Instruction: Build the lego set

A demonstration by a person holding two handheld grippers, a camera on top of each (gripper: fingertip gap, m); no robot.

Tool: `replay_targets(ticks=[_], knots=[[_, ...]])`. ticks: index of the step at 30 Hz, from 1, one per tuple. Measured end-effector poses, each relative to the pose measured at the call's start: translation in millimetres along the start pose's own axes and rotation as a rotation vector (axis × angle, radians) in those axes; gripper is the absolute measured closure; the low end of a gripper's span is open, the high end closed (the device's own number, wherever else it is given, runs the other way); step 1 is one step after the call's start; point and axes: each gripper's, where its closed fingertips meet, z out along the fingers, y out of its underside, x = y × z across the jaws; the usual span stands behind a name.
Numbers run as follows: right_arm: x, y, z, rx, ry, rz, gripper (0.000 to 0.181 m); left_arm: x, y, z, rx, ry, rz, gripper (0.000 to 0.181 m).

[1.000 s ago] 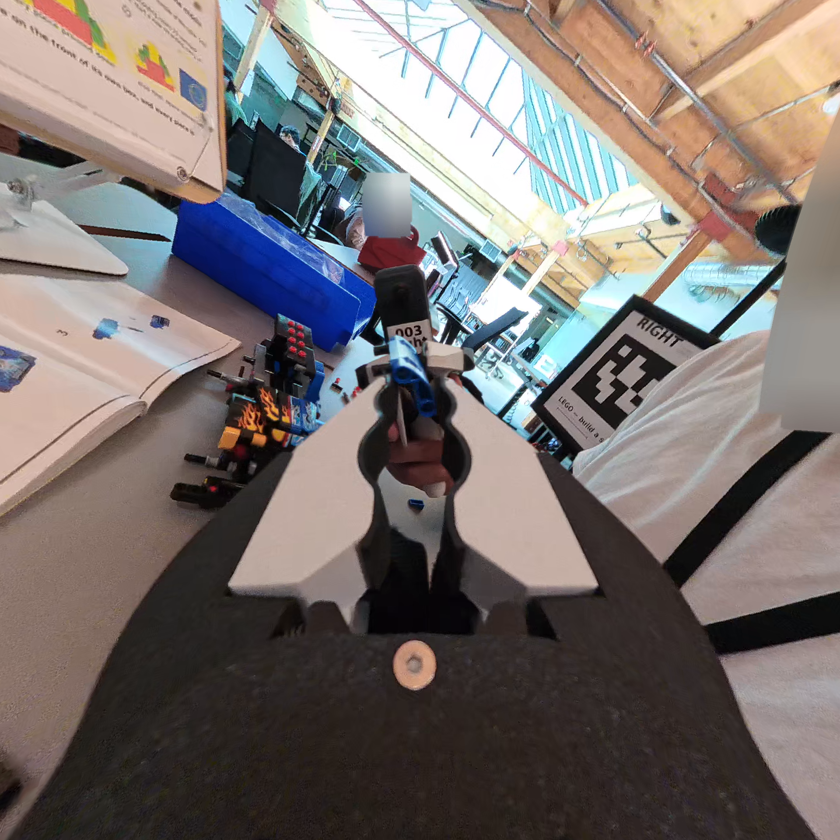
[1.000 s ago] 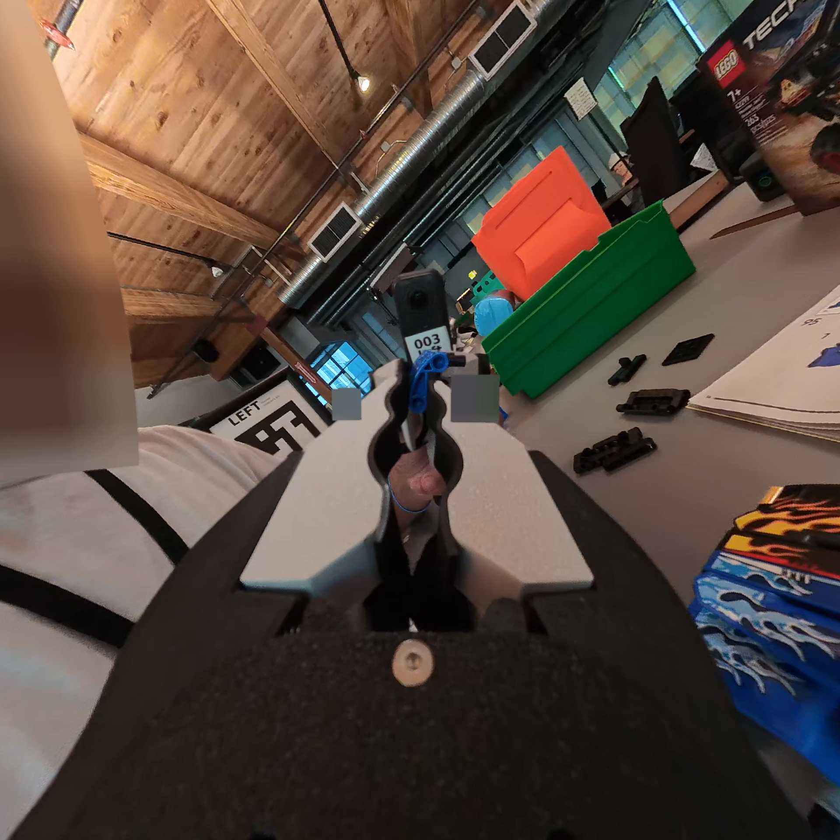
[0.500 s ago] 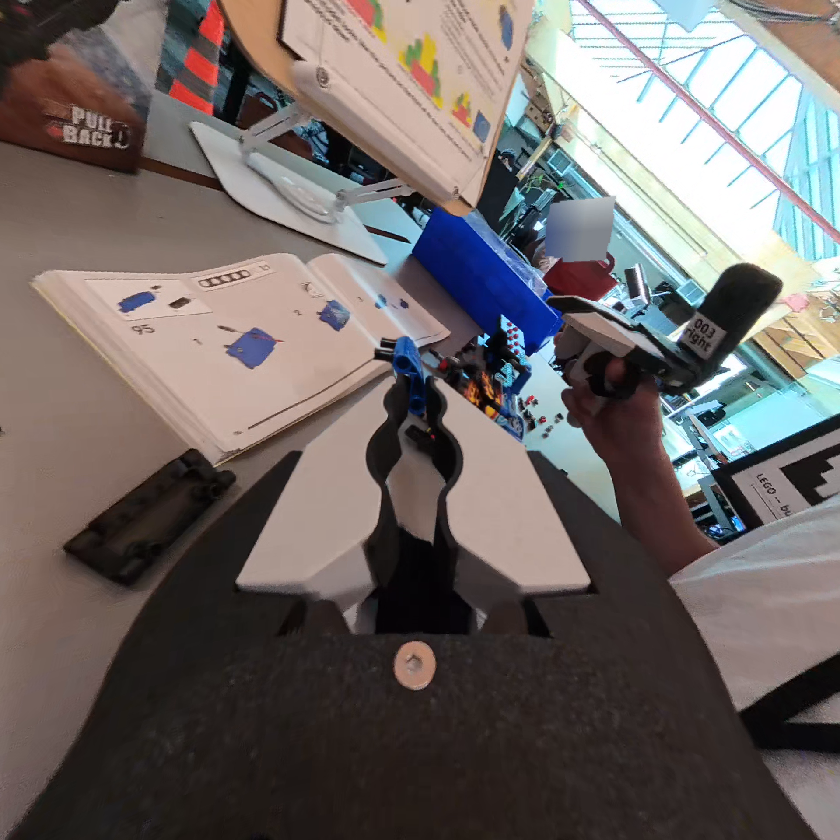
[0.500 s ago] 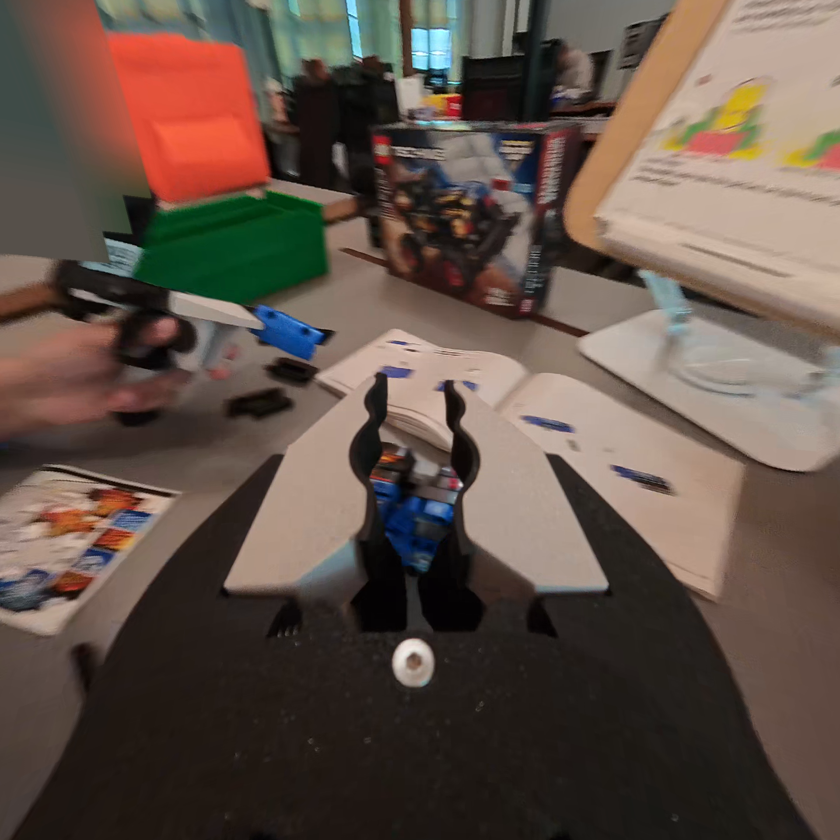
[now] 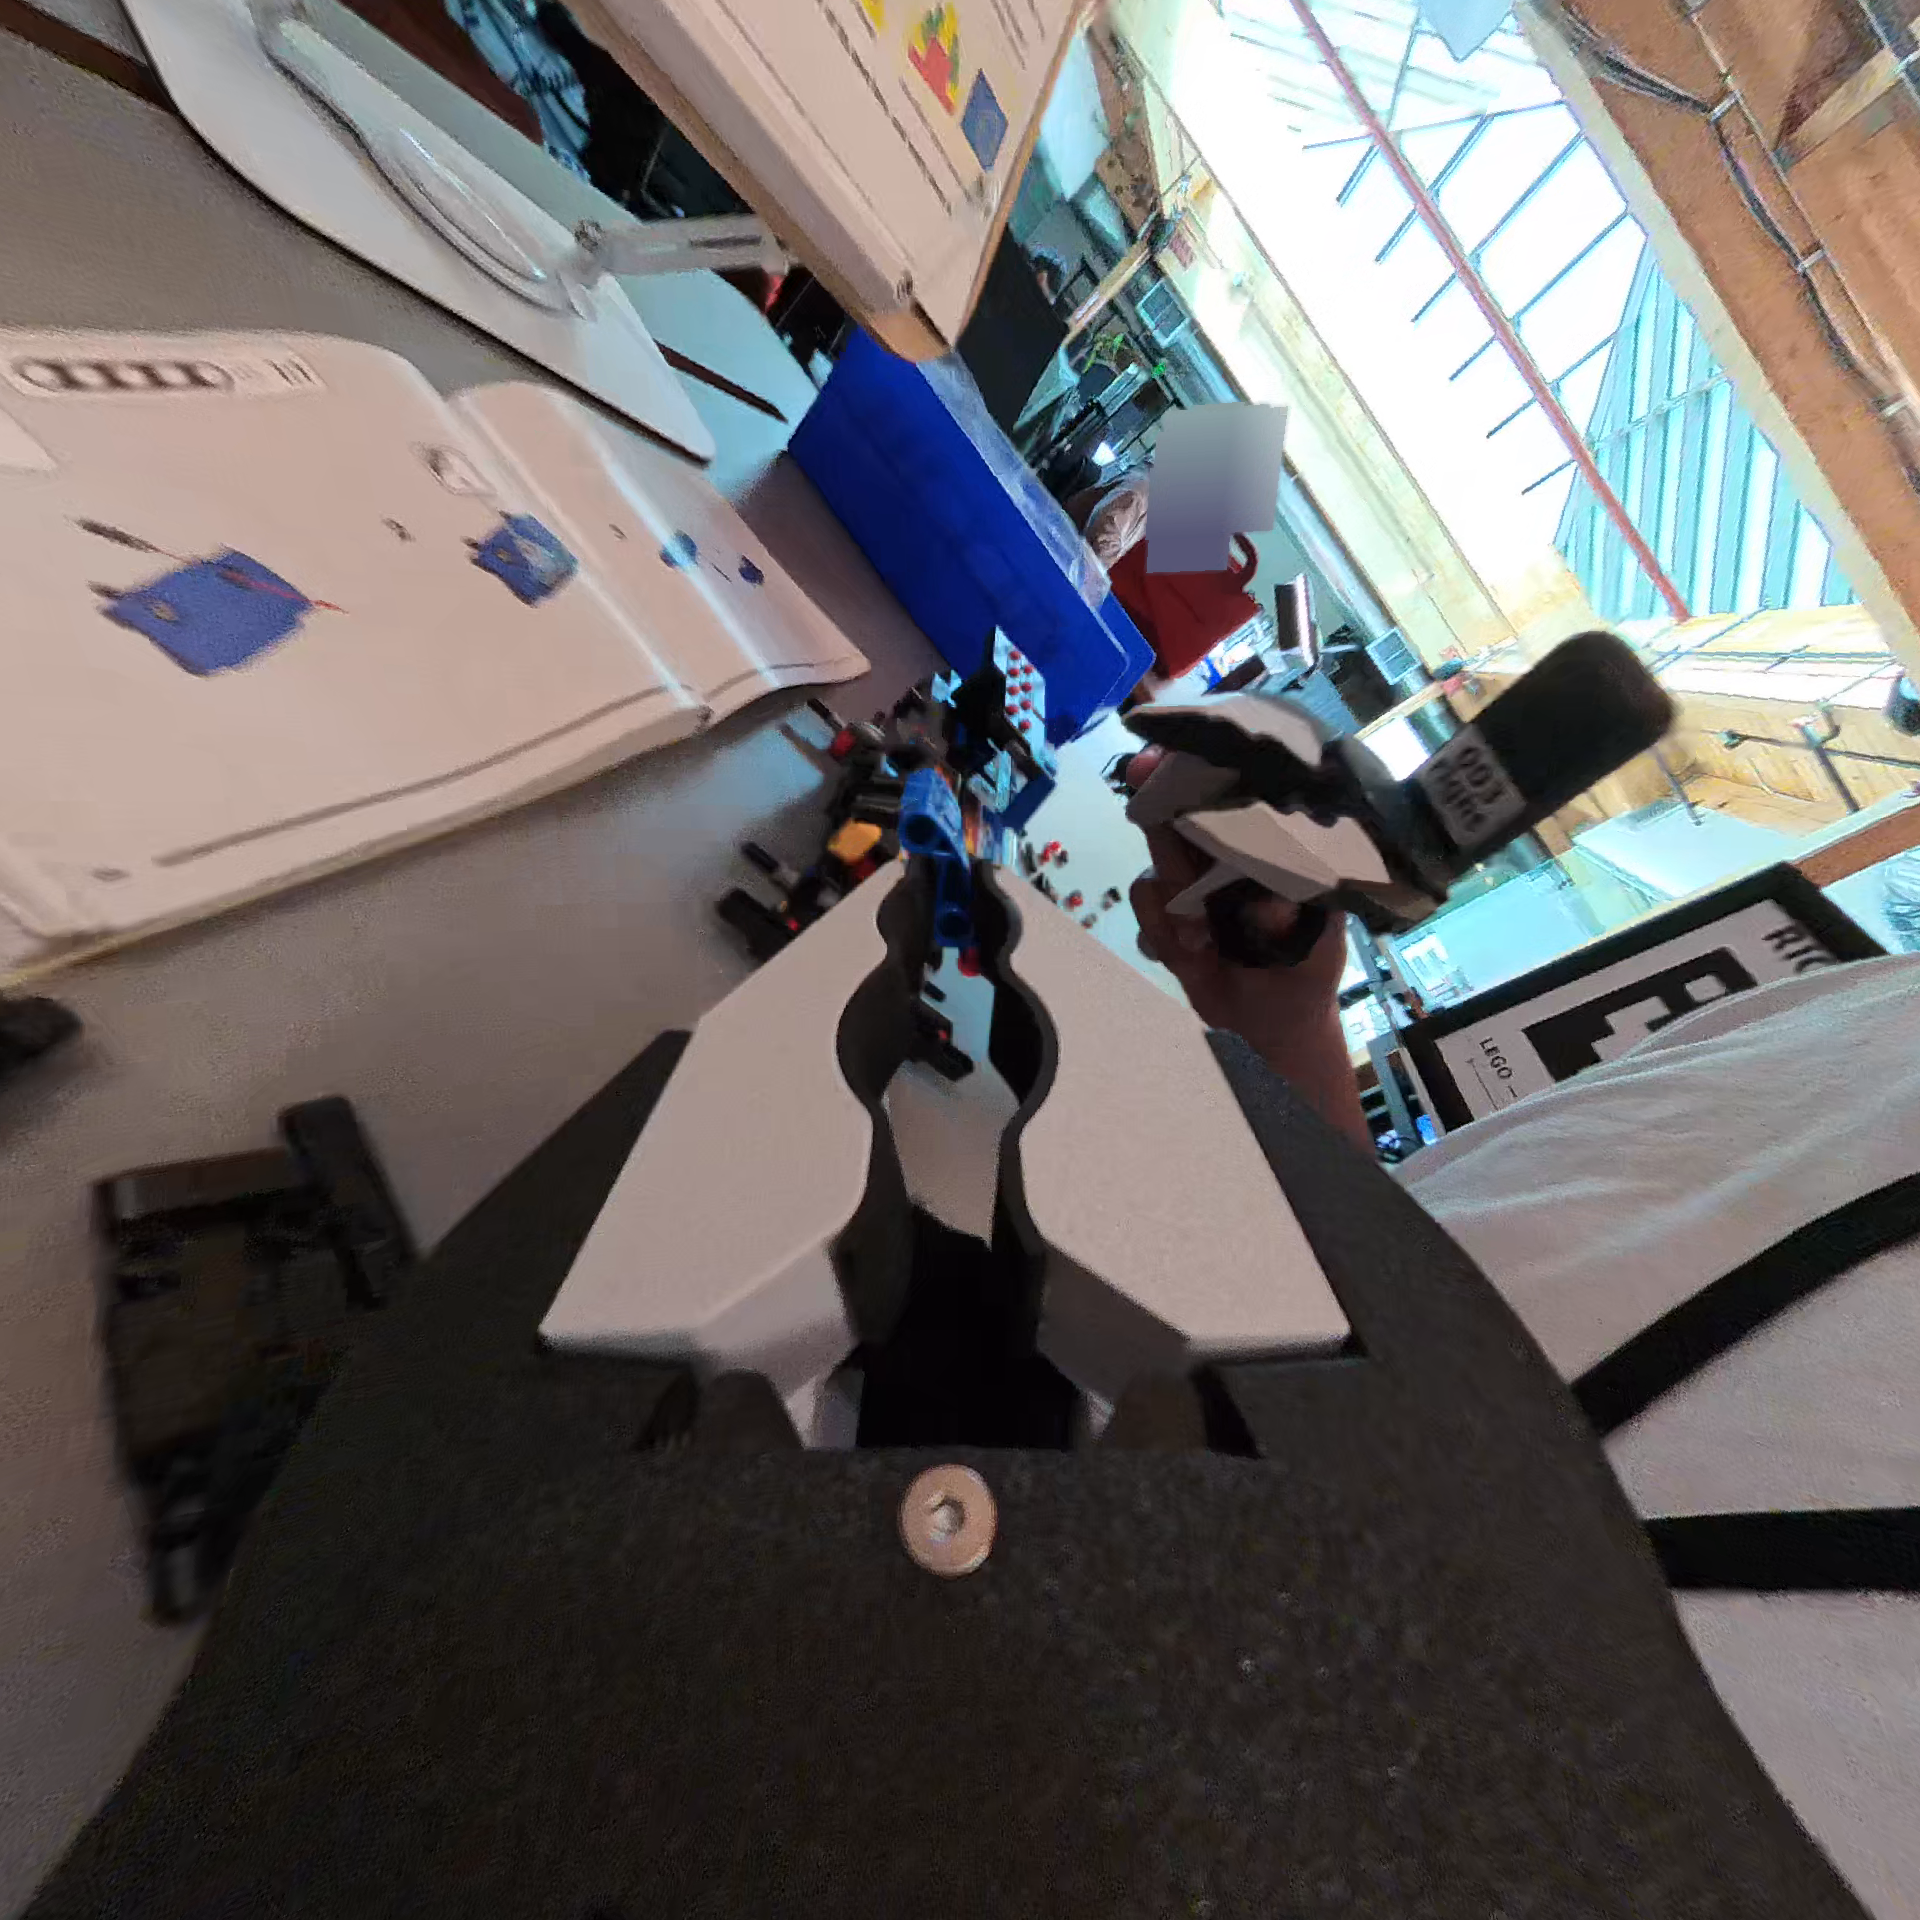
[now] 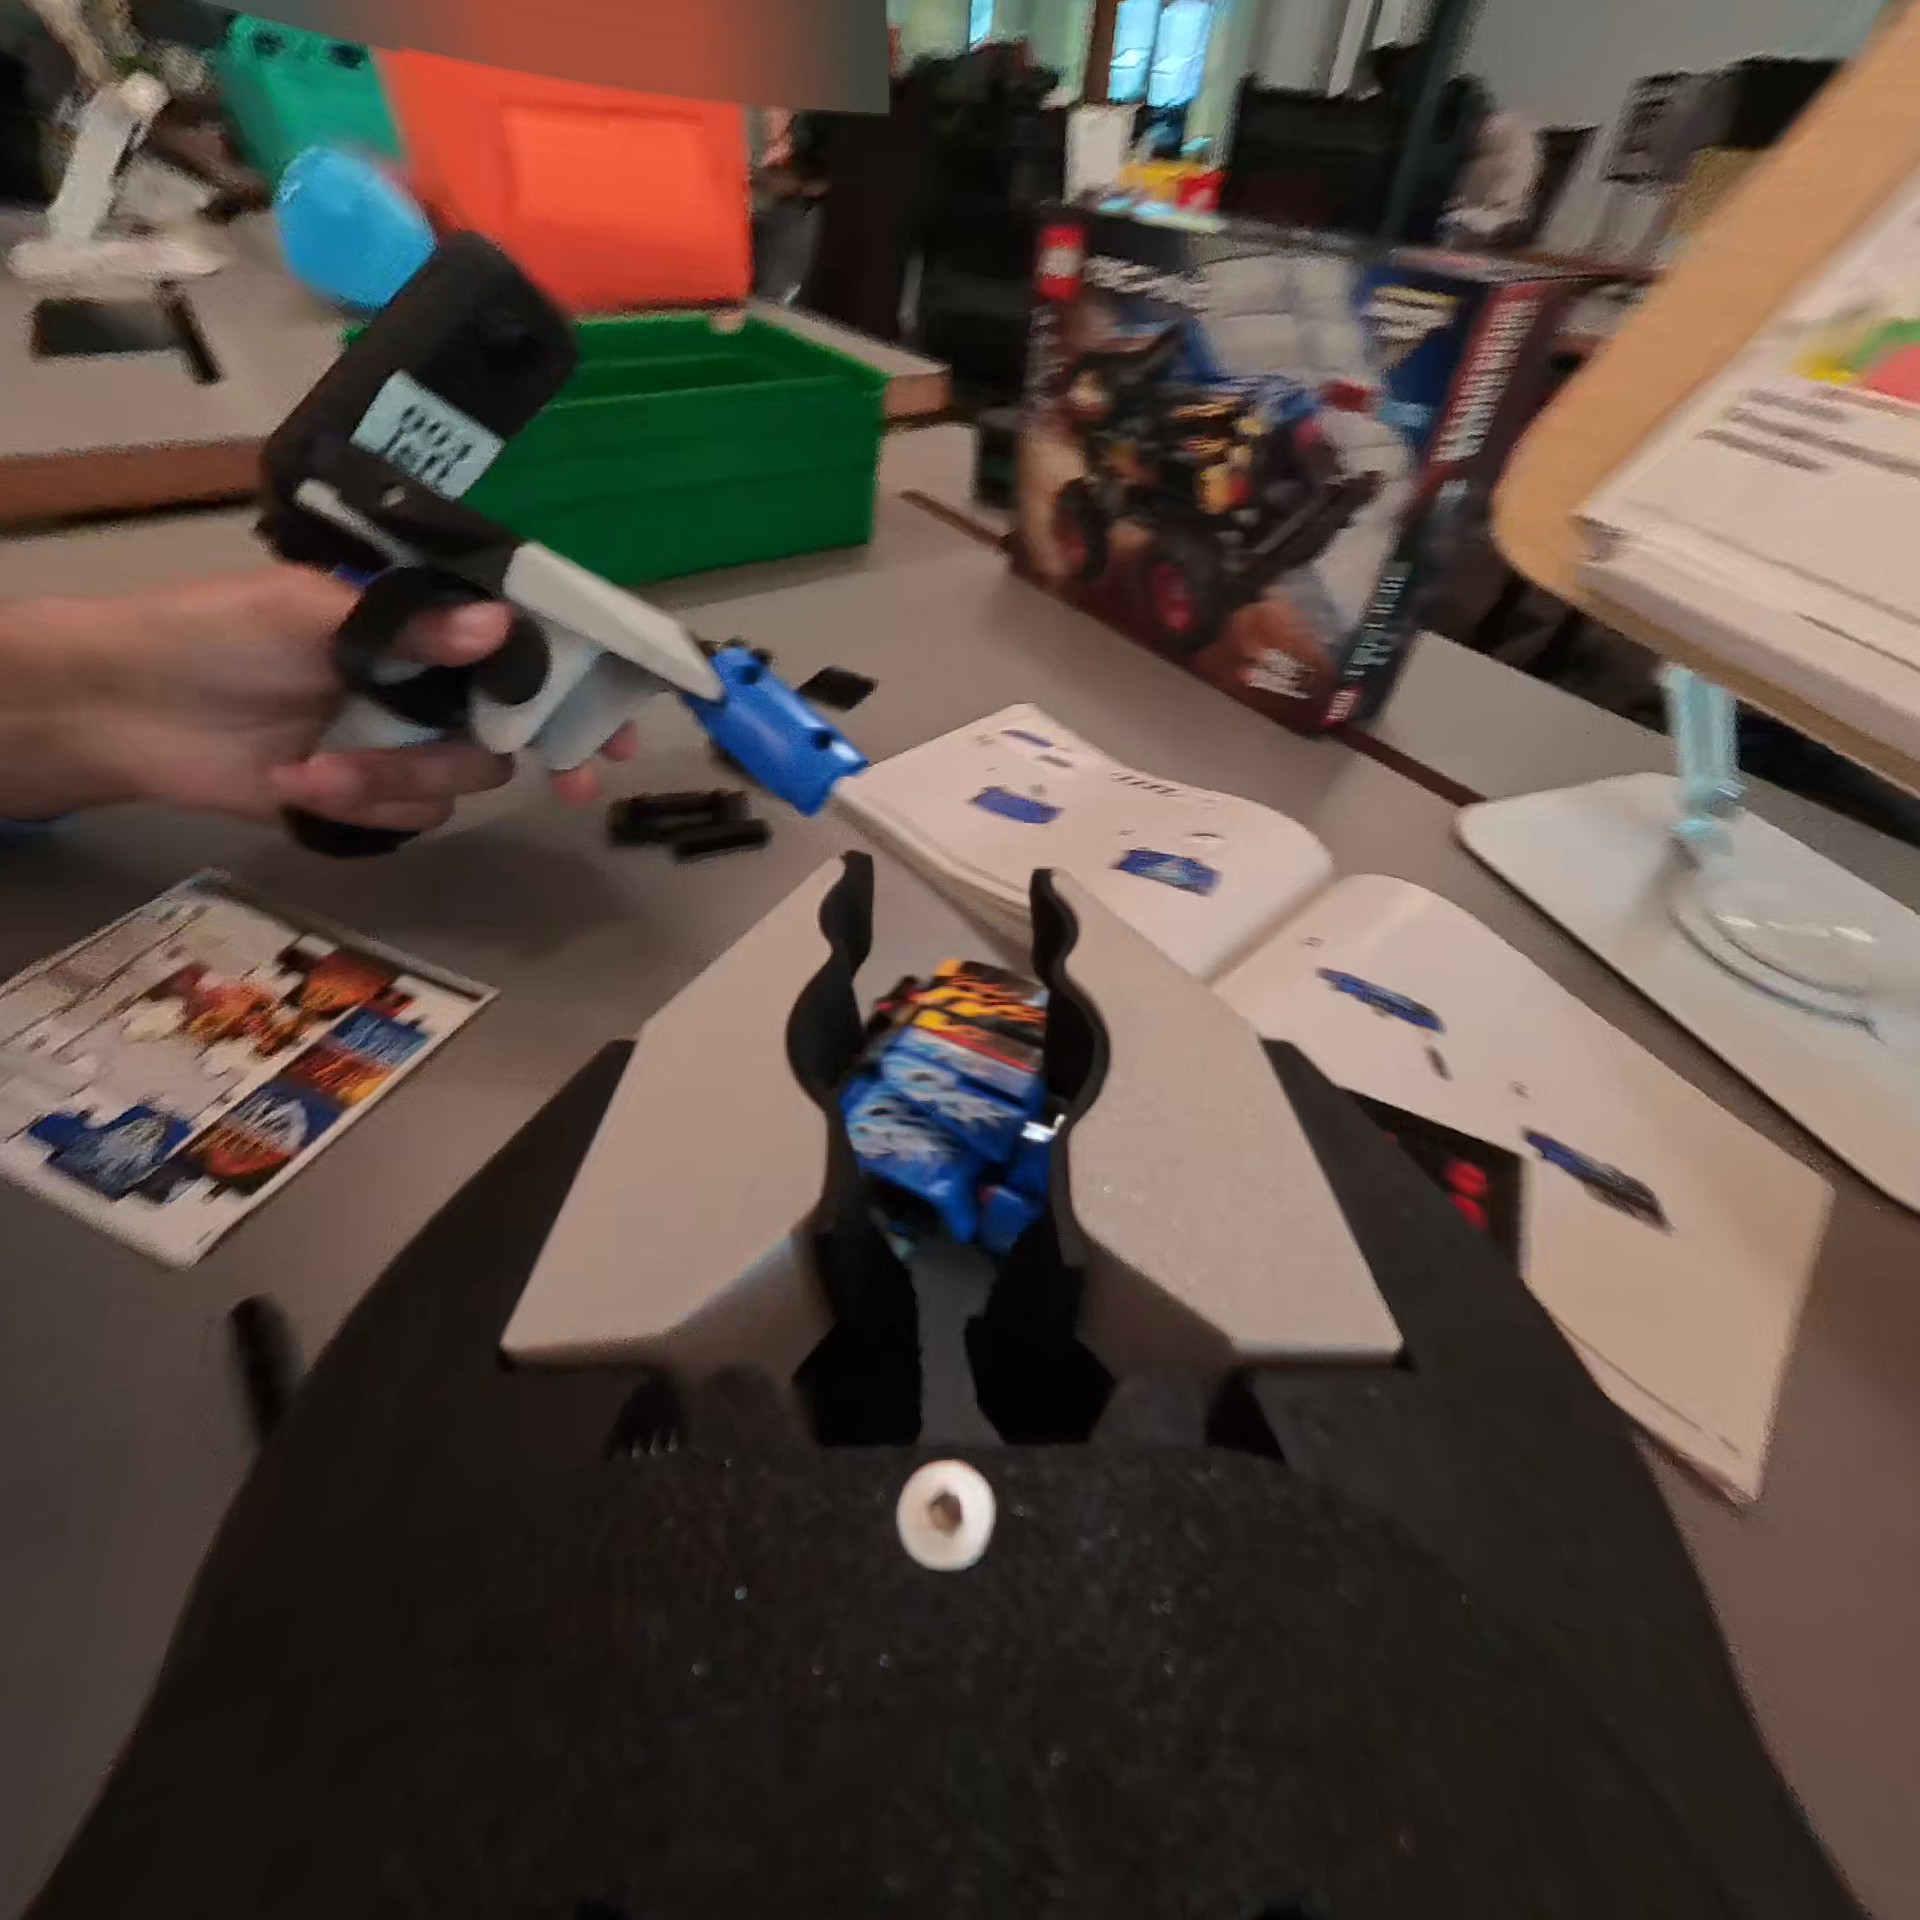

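Left gripper: closing on a small blue lego piece at the fingertips, holding it in the air above the table.
Right gripper: standing apart at the fingertips, gripping nothing, hovering over the half-built blue model with flame stickers.
Seen only in right wrist view: the blue lego piece showing in full length, sticking out past the left gripper held by a hand; also a sticker sheet near the table's left edge and the set's box standing farther back.
Seen only in left wrist view: small black and red loose parts lying around the model, and a black part at the left.
Changing since half a second ago: right gripper lowering closer over the model; left gripper keeping its grip on the blue piece.
Green bin: standing at the far side of the table, contents not visible.
Blue bin: standing beyond the open instruction booklet, holding clear plastic.
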Motion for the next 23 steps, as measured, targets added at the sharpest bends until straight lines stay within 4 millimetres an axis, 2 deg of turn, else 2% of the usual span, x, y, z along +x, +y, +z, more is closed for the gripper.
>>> replay_targets(ticks=[2, 3, 8, 11, 15, 19, 21, 23], knots=[[-34, 2, 8, -0.076, -0.074, -0.135, 0.146, 11, 18, 9, -0.025, -0.035, 0.008, 0.176], [-45, 6, 12, -0.119, -0.075, -0.202, 0.145, 19, 27, 13, -0.035, -0.032, -0.006, 0.175], [-69, 36, 16, -0.237, -0.016, -0.504, 0.145, 41, 59, 21, -0.061, -0.041, -0.066, 0.176], [-91, 50, 11, -0.291, -0.121, -0.511, 0.135, 48, 74, 22, -0.076, -0.073, -0.062, 0.175], [-97, 52, -1, -0.298, -0.150, -0.591, 0.147, 64, 97, 27, -0.118, -0.036, -0.100, 0.176], [-108, 63, -15, -0.351, -0.212, -0.652, 0.156, 75, 118, 31, -0.161, -0.043, -0.046, 0.173], [-106, 76, -25, -0.429, -0.258, -0.652, 0.156, 79, 120, 19, -0.174, -0.065, 0.033, 0.153], [-100, 92, -38, -0.511, -0.301, -0.680, 0.156, 84, 112, -6, -0.124, -0.103, 0.121, 0.152]])
